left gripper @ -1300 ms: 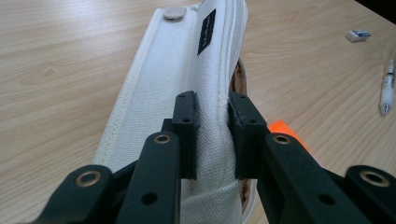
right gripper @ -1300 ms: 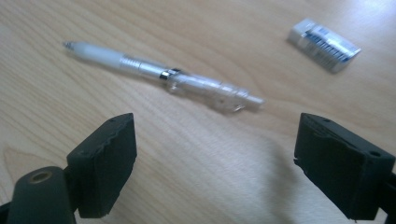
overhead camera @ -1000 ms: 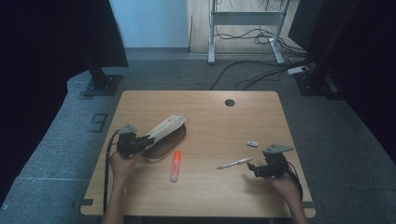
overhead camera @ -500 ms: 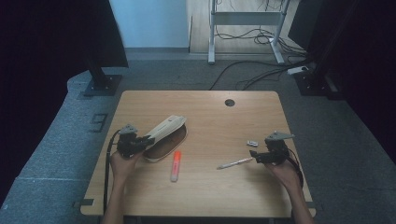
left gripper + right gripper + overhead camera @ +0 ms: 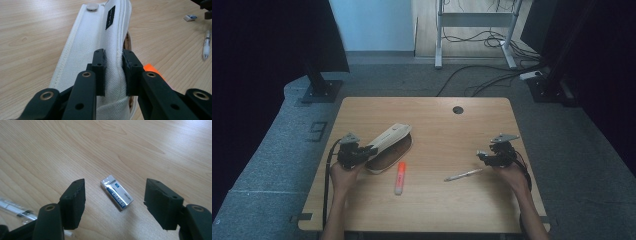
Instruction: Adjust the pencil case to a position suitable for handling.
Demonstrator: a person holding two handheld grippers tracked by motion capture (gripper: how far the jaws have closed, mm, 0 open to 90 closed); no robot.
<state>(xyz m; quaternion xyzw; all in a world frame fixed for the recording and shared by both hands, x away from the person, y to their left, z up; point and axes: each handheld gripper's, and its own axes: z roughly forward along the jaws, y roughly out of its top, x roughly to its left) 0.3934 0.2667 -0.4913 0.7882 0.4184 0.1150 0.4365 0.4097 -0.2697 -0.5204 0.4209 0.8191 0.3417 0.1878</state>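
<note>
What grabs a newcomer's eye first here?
The left gripper, jaws pinching the flap of the cream pencil case at table left. Then the right gripper, jaws open and just closing around an eraser at right. Between them lie an orange highlighter and a pen.

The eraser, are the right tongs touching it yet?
Apart. The right gripper view shows the eraser on bare table between the right tongs, with gaps on both sides.
</note>
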